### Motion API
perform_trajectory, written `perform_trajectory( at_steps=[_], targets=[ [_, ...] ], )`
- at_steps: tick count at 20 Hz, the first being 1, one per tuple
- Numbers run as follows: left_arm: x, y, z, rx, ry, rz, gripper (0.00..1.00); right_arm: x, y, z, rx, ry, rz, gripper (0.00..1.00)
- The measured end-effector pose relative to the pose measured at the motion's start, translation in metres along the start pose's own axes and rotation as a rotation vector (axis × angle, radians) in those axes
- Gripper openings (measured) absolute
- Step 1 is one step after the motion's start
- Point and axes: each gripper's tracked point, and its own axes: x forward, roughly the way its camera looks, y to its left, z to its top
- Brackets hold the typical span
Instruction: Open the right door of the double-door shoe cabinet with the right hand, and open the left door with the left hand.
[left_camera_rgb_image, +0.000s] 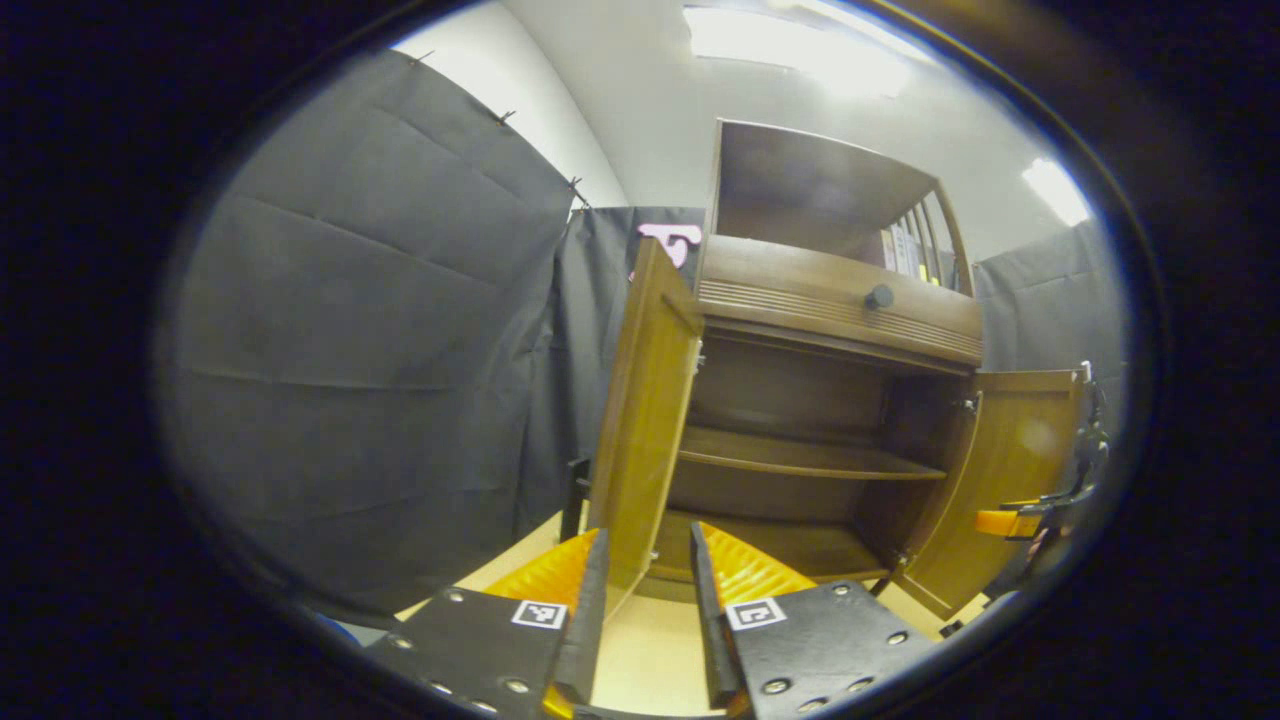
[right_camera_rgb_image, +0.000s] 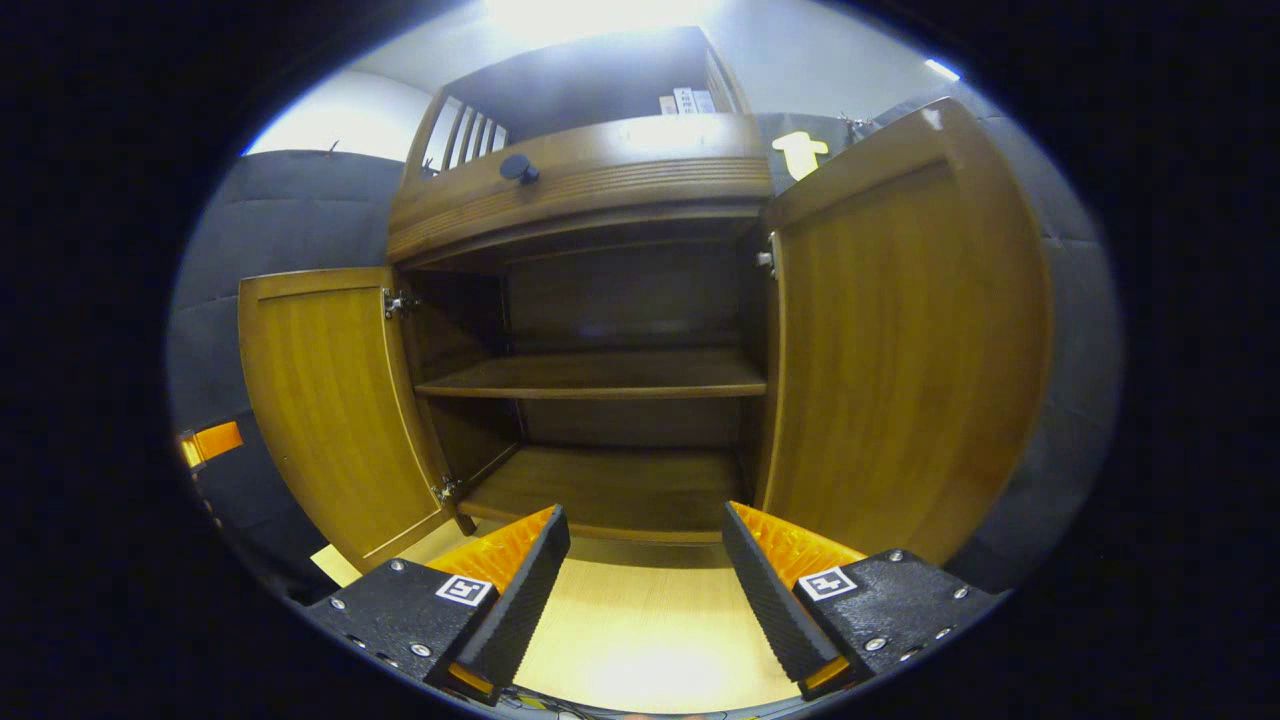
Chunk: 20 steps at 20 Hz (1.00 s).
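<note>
Holding both sets of jaws apart and empty, we face the shoe cabinet (right_camera_rgb_image: 600, 330) with both doors swung wide. Our left gripper (left_camera_rgb_image: 648, 590) has the left door's (left_camera_rgb_image: 640, 420) lower edge between its spread fingers; whether either finger touches it is hard to tell. Our right gripper (right_camera_rgb_image: 645, 580) hovers over the pale floor (right_camera_rgb_image: 640, 620), just beside the right door (right_camera_rgb_image: 900, 330). Two bare shelves (right_camera_rgb_image: 600, 375) sit inside. At the left gripper view's rim, the other gripper appears cut off and blurred.
</note>
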Motion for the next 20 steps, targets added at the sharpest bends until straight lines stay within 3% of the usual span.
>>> perform_trajectory(
  at_steps=[4, 6, 11, 13, 17, 20],
  targets=[
    [-0.007, -0.042, 0.015, 0.013, -0.054, -0.005, 1.00, -0.033, -0.021, 0.012, -0.003, -0.043, 0.005, 0.92],
    [-0.006, -0.062, 0.022, 0.027, -0.074, 0.012, 0.95, -0.048, -0.030, 0.018, -0.003, -0.063, 0.009, 0.95],
    [-0.017, -0.102, 0.020, -0.022, -0.066, 0.036, 1.00, -0.074, -0.054, 0.032, 0.005, -0.114, 0.009, 0.92],
    [-0.023, -0.111, 0.021, 0.000, -0.055, 0.030, 0.95, -0.081, -0.059, 0.036, 0.014, -0.133, 0.009, 0.92],
    [-0.033, -0.120, 0.024, 0.022, -0.046, 0.033, 1.00, -0.089, -0.064, 0.037, 0.007, -0.149, 0.003, 0.92],
    [-0.041, -0.123, 0.023, 0.059, -0.039, 0.044, 0.90, -0.089, -0.062, 0.028, 0.027, -0.130, 0.005, 0.95]
  ],
)
